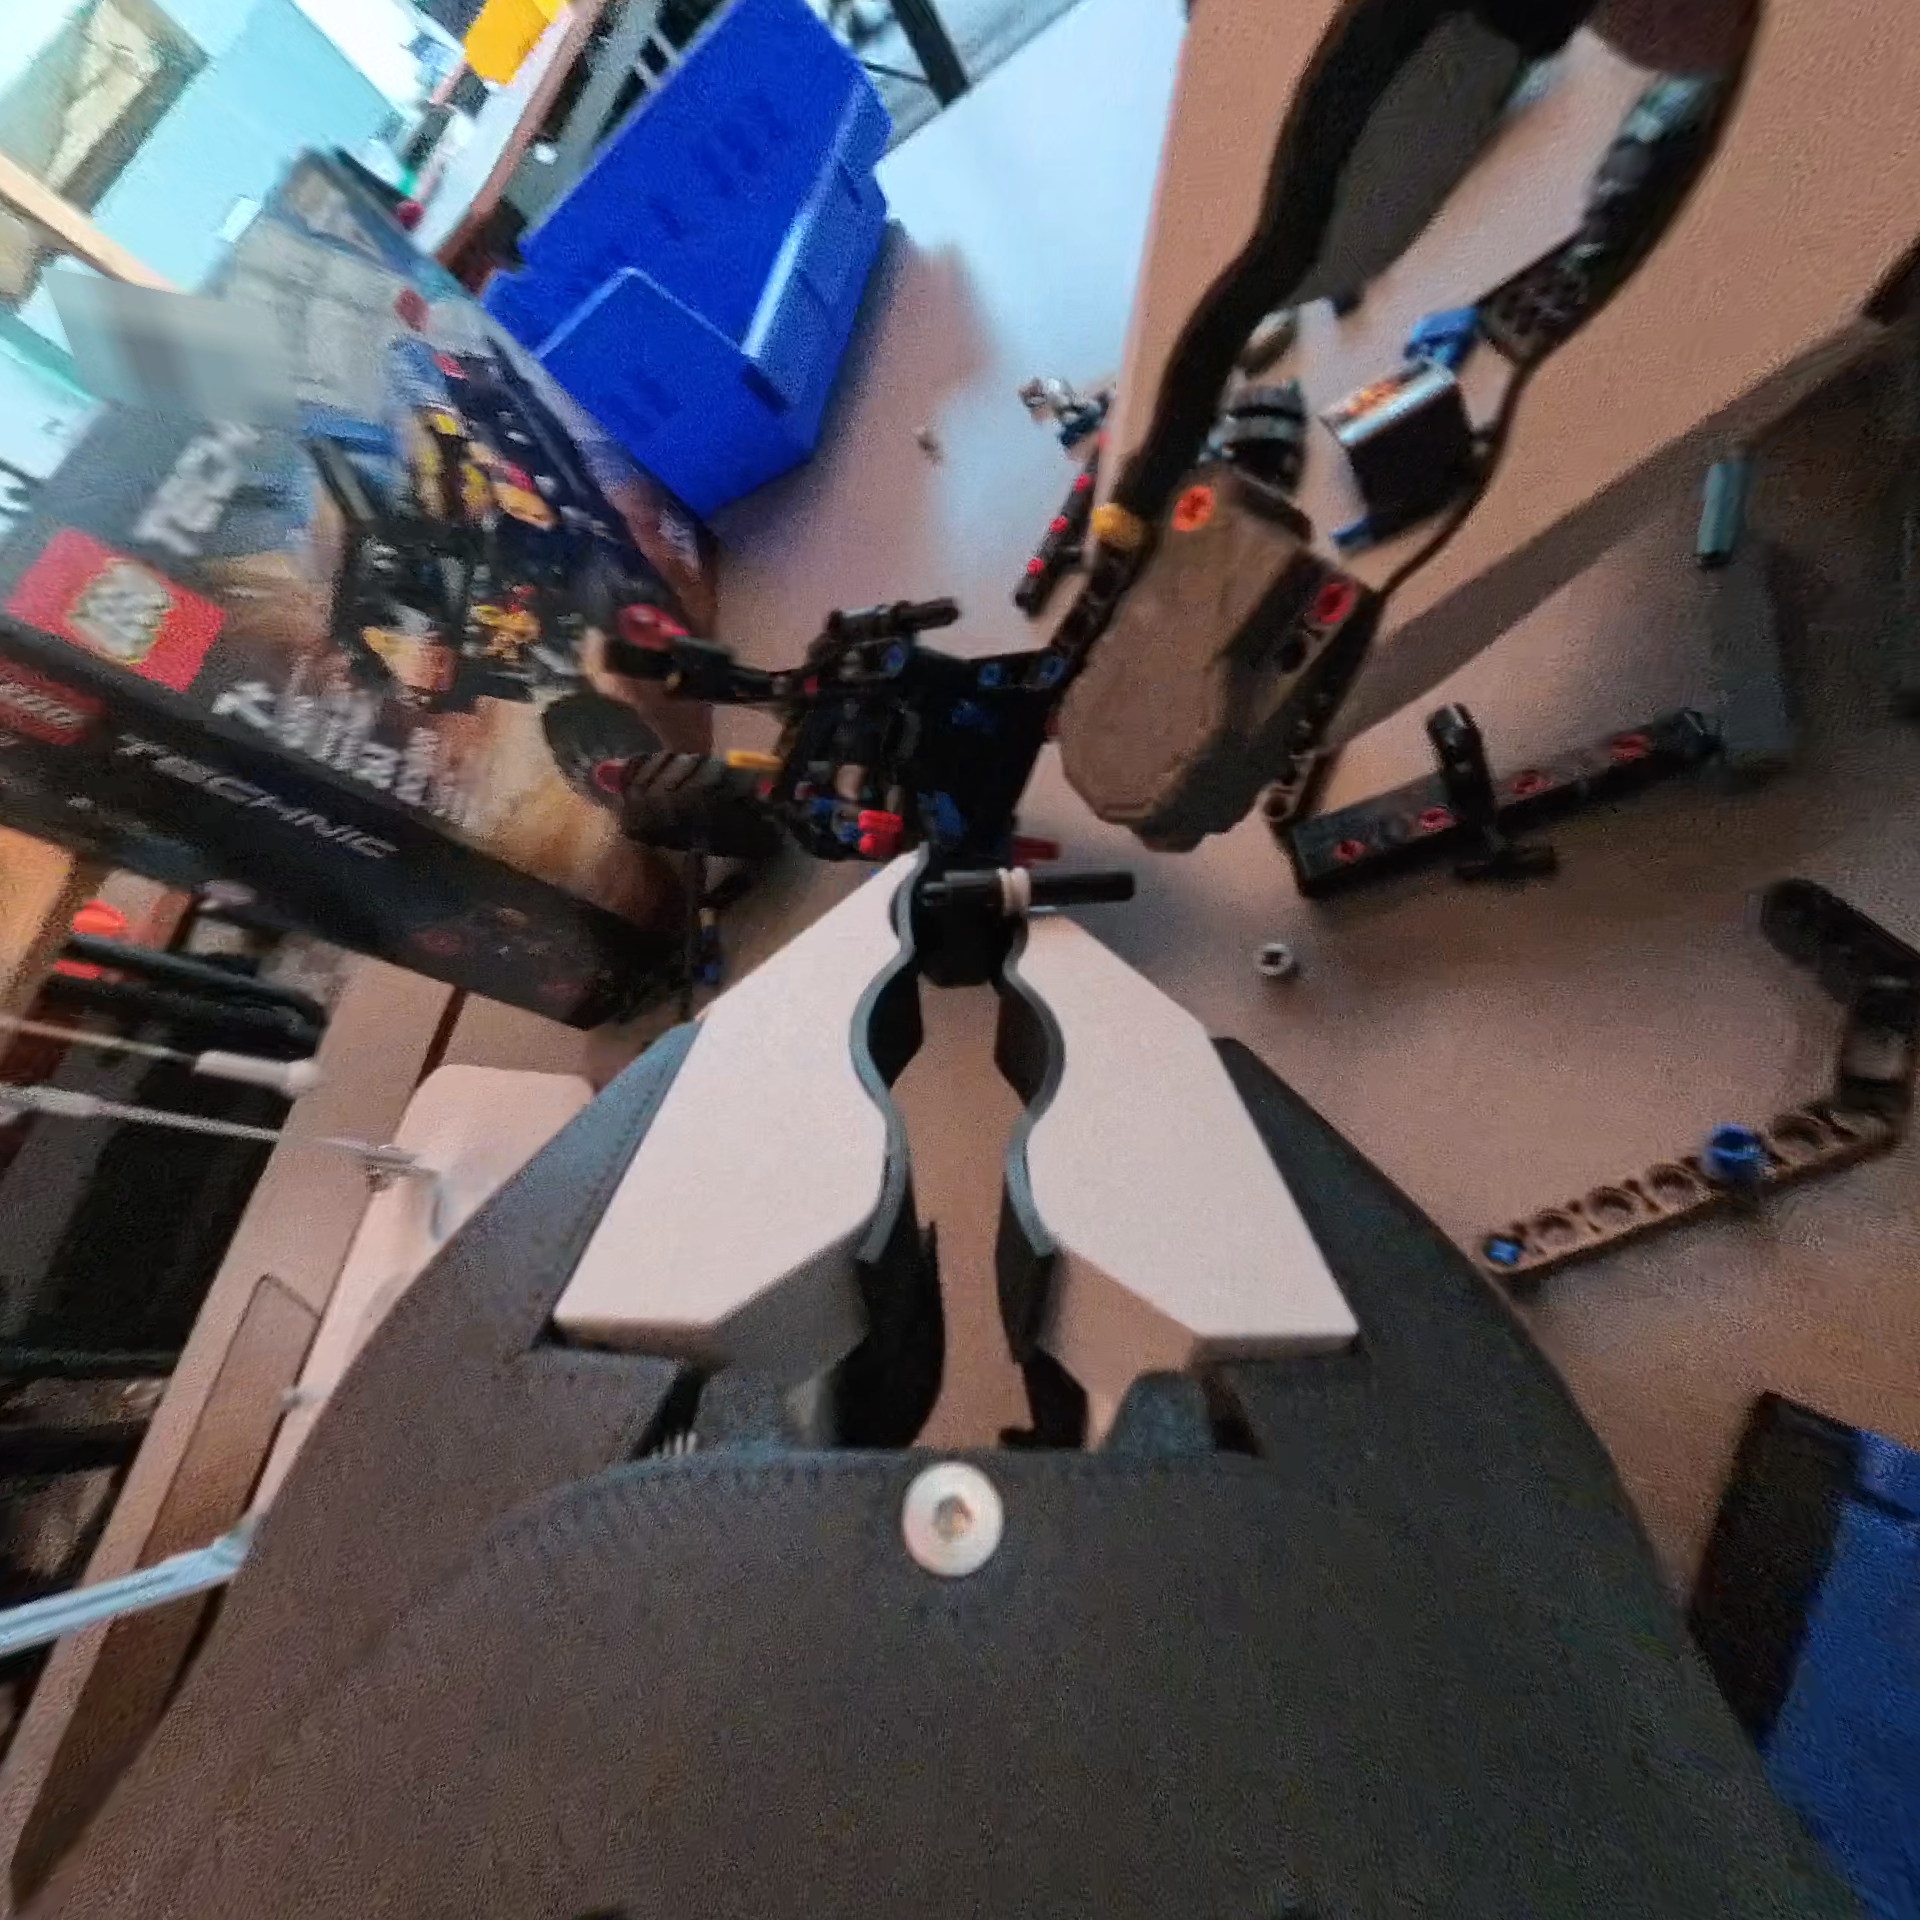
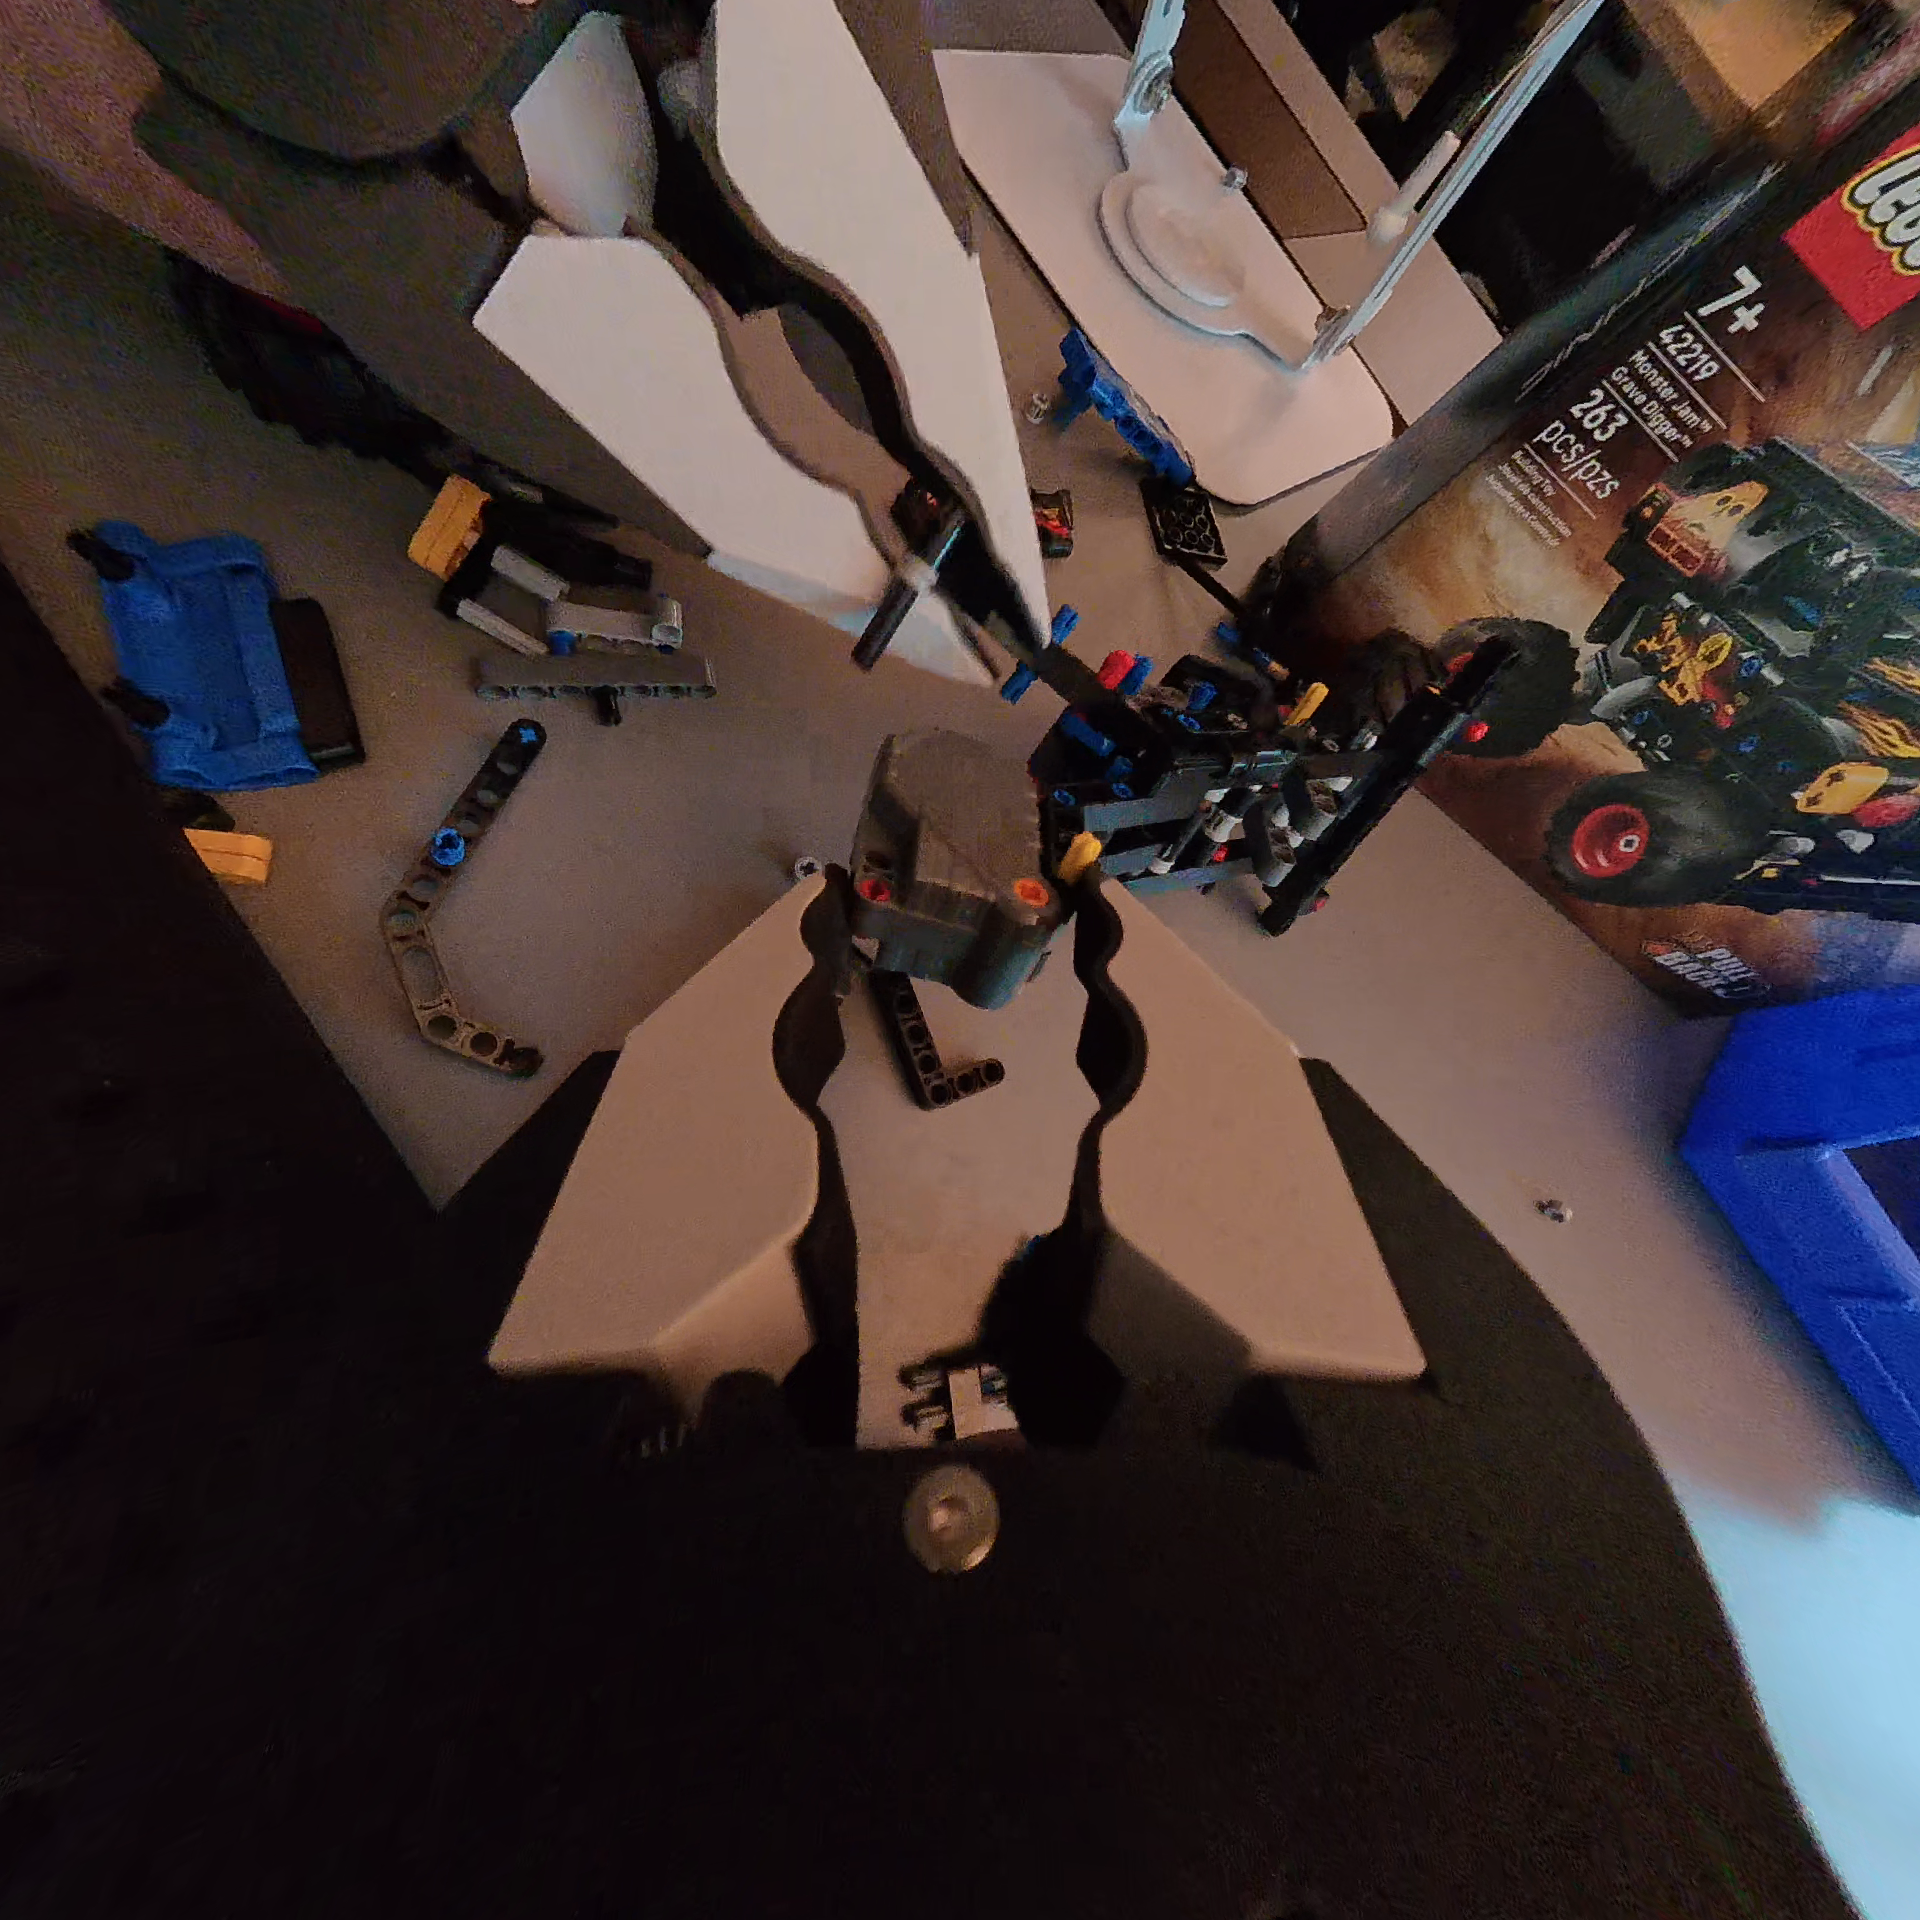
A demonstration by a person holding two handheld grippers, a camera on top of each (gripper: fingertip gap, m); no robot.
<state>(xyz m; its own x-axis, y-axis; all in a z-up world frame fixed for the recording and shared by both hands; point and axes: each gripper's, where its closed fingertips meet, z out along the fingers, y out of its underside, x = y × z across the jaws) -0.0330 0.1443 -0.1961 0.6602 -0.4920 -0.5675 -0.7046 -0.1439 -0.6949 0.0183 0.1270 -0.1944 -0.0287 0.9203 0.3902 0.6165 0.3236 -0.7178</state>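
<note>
Left gripper [image 1: 961, 914] pinched on a small black axle [image 1: 1023, 889] with a white bush, held crosswise at the very tips, apparently so both ends stay free; jaws close together but for that piece. Just beyond, touching or nearly so, a black chassis [image 1: 894, 727] studded with blue and red pins, lifted off the table [image 1: 1403, 1039] rather than resting on it. Right of the chassis, a grey motor block [image 1: 1205, 665] joined to its end, gripped by the other tool coming in from above.

Right gripper [image 2: 956, 914] clamped on that grey block [image 2: 956, 831] across its sides, jaws spread only to the block's width; seemingly a bracing hold, steadying the build [image 2: 1247, 769] while the axle is brought to it. Under the block, an L-shaped beam [image 2: 935, 1049] flat on the table. Left of it, a bent beam [image 2: 447, 914] with a blue pin; farther, a grey beam cluster [image 2: 582, 634] and a blue cloth piece [image 2: 197, 655].

Farther off in the left view, a long black beam [image 1: 1496, 800] with red pins, a blue bin [image 1: 717, 270] and a printed box [image 1: 312, 644] standing on edge, its pictured side facing the work; whether kept as reference cannot be told.
</note>
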